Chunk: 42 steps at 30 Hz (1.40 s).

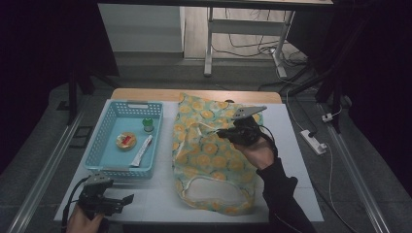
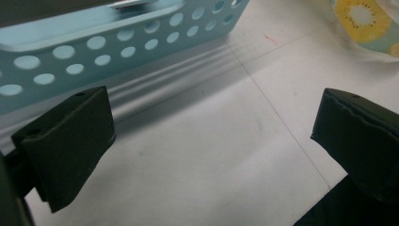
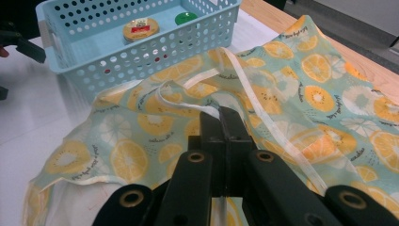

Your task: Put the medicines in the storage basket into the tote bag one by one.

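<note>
Yellow-citrus fabric apron (image 1: 214, 155) lies spread across the table (image 1: 155, 194), right of a blue basket (image 1: 104, 141). The right claw (image 3: 220, 117) pinches its white strap (image 3: 254, 103); the left claw (image 2: 211, 141) hangs spread at the near-left corner.

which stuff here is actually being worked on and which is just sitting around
In use:
right gripper, shut on the apron's white strap
fruit-print apron

Lying about:
left gripper, open over bare table
blue basket
round tin
green cap
white tube
</note>
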Tool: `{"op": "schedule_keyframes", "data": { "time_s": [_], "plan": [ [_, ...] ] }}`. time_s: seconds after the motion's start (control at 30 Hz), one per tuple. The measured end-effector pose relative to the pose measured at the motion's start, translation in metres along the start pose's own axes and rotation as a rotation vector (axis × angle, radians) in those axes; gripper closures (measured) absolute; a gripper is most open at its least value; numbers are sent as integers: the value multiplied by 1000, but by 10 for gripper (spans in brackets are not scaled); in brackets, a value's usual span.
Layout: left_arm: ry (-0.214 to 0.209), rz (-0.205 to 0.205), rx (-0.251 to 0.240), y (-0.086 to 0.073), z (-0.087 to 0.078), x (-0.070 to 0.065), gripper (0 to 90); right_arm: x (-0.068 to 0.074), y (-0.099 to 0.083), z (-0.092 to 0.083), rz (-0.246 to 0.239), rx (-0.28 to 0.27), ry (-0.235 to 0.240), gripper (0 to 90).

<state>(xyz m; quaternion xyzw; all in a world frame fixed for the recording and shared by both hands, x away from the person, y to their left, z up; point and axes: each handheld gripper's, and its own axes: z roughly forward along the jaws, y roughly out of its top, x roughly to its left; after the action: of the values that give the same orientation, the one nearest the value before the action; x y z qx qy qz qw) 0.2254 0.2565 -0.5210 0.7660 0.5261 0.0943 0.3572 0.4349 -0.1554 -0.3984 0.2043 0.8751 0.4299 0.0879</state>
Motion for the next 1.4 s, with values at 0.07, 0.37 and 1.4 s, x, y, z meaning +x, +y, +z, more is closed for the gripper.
{"op": "schedule_keyframes", "data": {
  "time_s": [0.07,0.37,1.4],
  "plan": [
    [0,-1,-7,0,-1,0,0,0,0,0,1,-1,0,900],
    [-12,15,-28,4,-8,-1,0,-2,-3,1,9,-4,2,900],
    [-57,59,-137,28,-32,4,0,0,-4,3,-6,1,11,900]
  ]
}}
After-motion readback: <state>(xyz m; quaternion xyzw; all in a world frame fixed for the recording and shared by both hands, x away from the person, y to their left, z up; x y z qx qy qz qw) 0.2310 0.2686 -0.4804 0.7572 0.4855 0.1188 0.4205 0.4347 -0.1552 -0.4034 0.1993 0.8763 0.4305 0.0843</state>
